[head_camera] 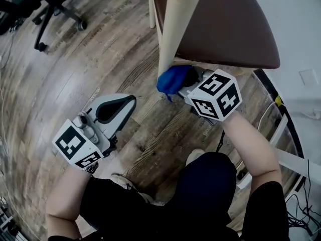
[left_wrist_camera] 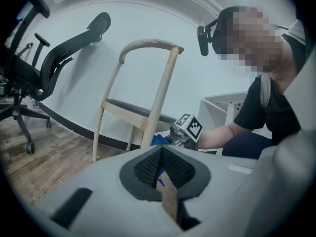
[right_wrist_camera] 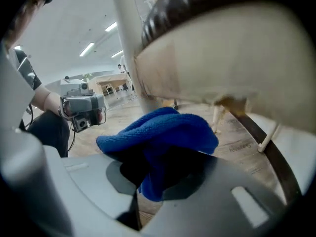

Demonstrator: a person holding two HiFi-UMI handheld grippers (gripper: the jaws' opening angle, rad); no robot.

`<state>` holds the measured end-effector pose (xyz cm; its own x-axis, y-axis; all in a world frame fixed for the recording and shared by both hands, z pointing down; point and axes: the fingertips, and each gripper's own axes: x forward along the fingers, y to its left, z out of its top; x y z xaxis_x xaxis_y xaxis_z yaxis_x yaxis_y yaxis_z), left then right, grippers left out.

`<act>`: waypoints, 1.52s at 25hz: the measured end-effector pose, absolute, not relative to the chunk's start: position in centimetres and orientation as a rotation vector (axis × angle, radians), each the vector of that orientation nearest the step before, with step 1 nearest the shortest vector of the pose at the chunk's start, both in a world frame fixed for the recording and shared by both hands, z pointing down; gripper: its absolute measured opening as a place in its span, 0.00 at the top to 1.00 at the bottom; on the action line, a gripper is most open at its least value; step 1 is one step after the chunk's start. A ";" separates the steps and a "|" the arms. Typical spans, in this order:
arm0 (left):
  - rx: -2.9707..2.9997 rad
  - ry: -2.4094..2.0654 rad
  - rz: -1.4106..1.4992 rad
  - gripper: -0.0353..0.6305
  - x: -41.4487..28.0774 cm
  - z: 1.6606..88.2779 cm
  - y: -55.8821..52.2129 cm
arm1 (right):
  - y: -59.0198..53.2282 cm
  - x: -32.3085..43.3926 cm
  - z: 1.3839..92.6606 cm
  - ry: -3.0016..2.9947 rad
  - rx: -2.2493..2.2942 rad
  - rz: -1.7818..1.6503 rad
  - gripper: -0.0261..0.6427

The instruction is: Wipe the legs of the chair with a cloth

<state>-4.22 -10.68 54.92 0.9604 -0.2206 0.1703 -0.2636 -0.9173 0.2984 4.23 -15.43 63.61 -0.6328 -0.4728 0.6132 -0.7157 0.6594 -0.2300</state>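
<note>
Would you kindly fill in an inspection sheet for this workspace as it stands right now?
Surface: wood-plank floor.
Job's things: wooden chair with a dark seat; blue cloth against its front leg, just below the seat.
Clutter: nothing seen.
Grippers: right tool shut on the blue cloth; left tool shut, empty, held apart from the chair.
Cables: black cables on the floor at the right.
Surroundings: black office chair; white wall.
</note>
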 end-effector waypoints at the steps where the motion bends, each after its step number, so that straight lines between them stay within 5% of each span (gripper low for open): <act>1: 2.785 -0.358 0.195 0.95 -4.4 55.1 -10.7 | -15.5 4.3 64.4 -2.367 0.924 0.648 0.86; 19: 2.741 -0.501 0.263 0.95 -8.8 55.6 -11.1 | -16.3 4.6 90.1 -2.075 0.857 0.743 0.86; 38: 2.790 -0.453 0.241 0.95 -7.0 55.0 -10.7 | -15.8 4.2 76.8 -2.334 1.035 0.746 0.86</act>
